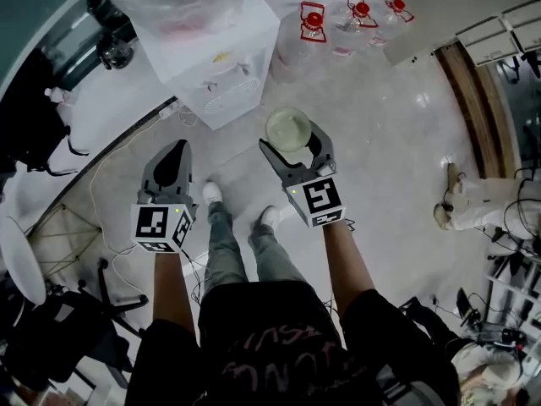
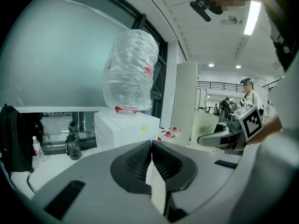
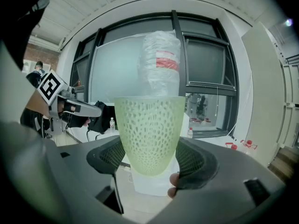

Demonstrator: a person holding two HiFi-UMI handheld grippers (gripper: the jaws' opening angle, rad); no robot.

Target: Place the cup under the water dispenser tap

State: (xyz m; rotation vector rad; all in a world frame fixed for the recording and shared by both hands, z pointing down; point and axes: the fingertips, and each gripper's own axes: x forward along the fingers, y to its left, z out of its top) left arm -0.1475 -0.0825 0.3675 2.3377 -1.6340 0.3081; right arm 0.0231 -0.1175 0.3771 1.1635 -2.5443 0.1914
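I am clamping my right claw (image 1: 293,142) on a pale green, dimpled plastic cup (image 3: 148,132), upright above the glossy pale floor (image 1: 397,134) near a white boxy water dispenser (image 1: 221,57). My left claw (image 2: 151,148) is hanging pressed together, empty. Dark-framed windows (image 3: 205,55) are lining the room.

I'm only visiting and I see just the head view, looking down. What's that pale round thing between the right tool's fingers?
Observer: The right gripper view shows an upright pale green cup with a netted pattern. The right gripper has its fingers pressed on the cup's sides.
Operator: Is the left one carrying anything?
Observer: No. In the left gripper view the left gripper has its fingers together, with nothing between them.
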